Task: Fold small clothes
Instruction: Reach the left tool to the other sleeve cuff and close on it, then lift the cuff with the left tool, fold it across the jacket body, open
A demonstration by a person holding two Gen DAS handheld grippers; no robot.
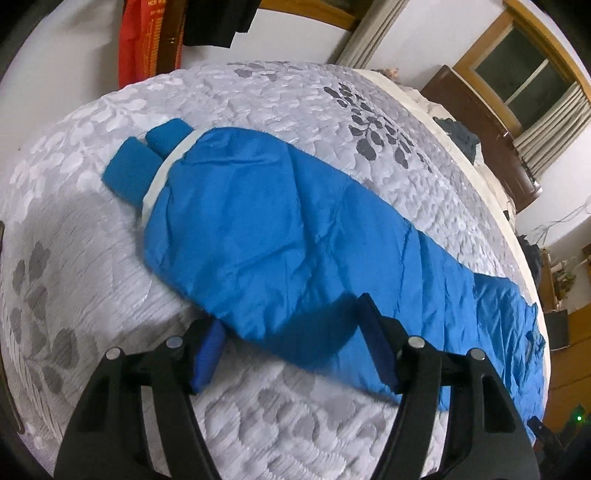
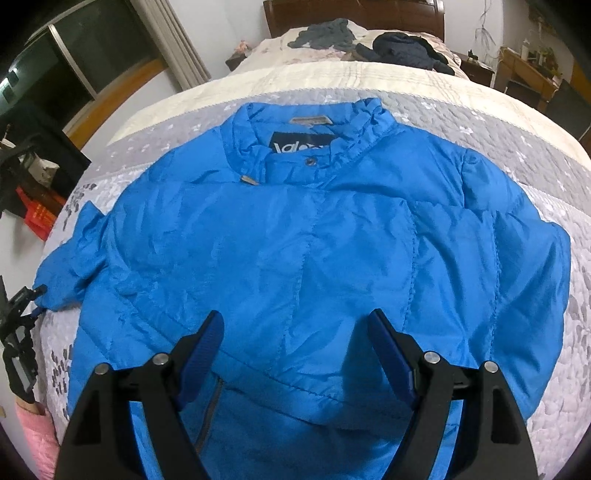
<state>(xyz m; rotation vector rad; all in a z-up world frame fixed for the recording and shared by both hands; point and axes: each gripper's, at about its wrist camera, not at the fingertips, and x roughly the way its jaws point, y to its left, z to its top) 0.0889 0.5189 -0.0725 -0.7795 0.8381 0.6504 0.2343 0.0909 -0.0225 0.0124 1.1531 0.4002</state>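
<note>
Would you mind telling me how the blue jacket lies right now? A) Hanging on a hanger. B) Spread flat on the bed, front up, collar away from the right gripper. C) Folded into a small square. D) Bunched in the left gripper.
B: the jacket lies spread on the bed, collar at the far end, both grippers open.

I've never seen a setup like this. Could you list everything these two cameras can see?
Puffer jacket: one, bright blue, spread flat on the bed, collar away from the right camera.
Quilt: one, grey leaf pattern, under the jacket.
Dark clothes: a heap, dark, near the headboard.
Headboard: one, dark wood, far end.
Windows: two, wood-framed, curtained.
Left tongs: open, over the sleeve.
Right tongs: open, over the hem.
</note>
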